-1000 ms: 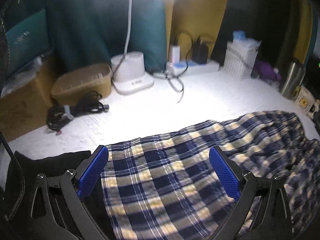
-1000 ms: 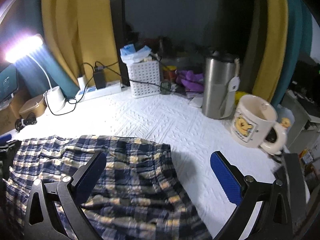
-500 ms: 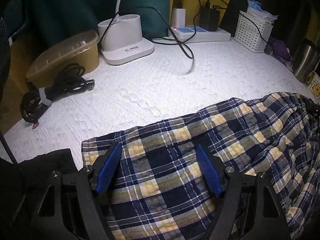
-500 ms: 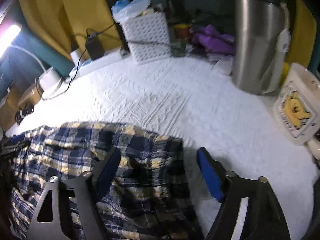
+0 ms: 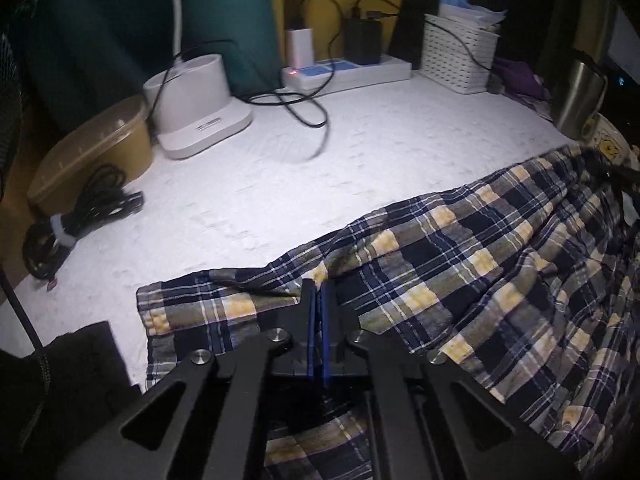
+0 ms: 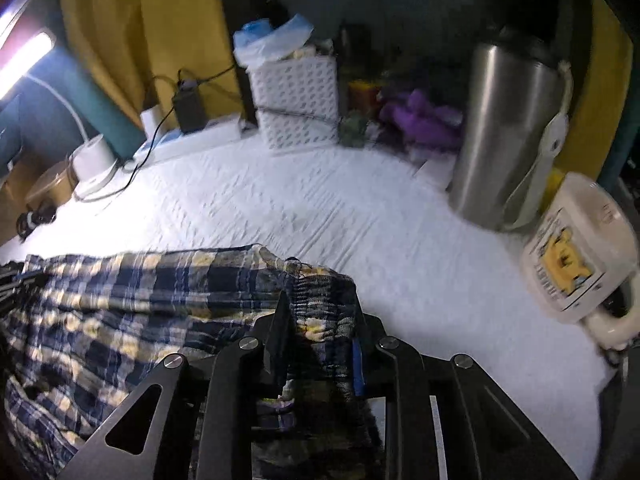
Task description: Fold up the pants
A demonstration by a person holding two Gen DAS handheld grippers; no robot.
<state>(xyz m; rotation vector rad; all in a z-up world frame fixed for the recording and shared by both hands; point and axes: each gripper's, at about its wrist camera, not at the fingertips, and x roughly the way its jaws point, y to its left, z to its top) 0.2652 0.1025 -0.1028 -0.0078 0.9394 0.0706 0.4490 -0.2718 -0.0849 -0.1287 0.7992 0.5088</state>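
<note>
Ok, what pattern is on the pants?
The pants are plaid: navy checks with yellow and grey squares and thin white lines. Clearest in the left wrist view.

The pants (image 5: 460, 280) are soft woven plaid cloth (crumpled), lying on a matt, textured white cover (image 5: 280, 168). The far right flask (image 6: 504, 128) is brushed metal, the mug (image 6: 576, 248) glossy ceramic.

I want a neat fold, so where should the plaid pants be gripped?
Grip the pants at both ends of the far edge, coming from above: left claw on the hem corner, right claw on the bunched waistband. The cloth lies flat, so only pinched-up edges offer purchase.
</note>
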